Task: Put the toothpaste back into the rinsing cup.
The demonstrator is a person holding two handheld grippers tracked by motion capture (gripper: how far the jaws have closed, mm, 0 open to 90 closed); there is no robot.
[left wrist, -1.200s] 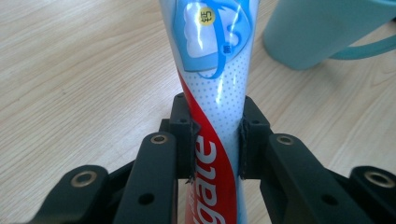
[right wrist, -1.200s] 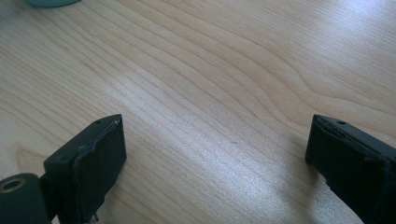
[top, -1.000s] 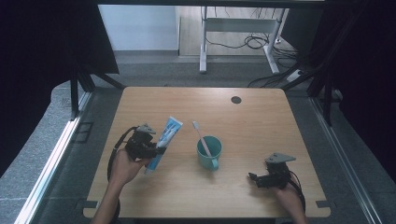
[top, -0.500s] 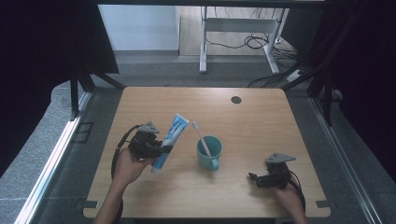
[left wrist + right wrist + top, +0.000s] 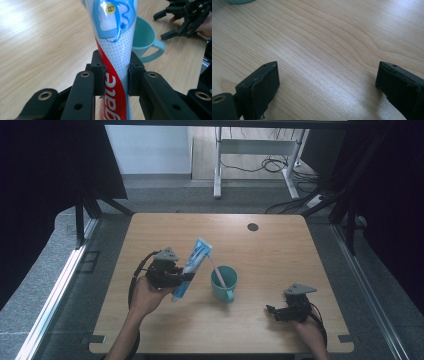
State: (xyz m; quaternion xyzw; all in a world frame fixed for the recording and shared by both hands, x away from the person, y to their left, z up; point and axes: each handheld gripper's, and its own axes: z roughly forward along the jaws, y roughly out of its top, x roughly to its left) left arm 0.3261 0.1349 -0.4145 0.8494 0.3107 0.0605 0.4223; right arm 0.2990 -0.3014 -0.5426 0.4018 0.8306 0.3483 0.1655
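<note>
Left gripper [image 5: 186, 276] clamps the blue-white-red toothpaste tube [image 5: 192, 268], tilted beside the teal plastic mug [image 5: 224, 283]; right gripper [image 5: 272, 311] rests low, jaws apart.

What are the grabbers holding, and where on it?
The left gripper squeezes the toothpaste tube across its middle, by the red stripe. The right gripper holds nothing; its jaws stand open over the table.
</note>
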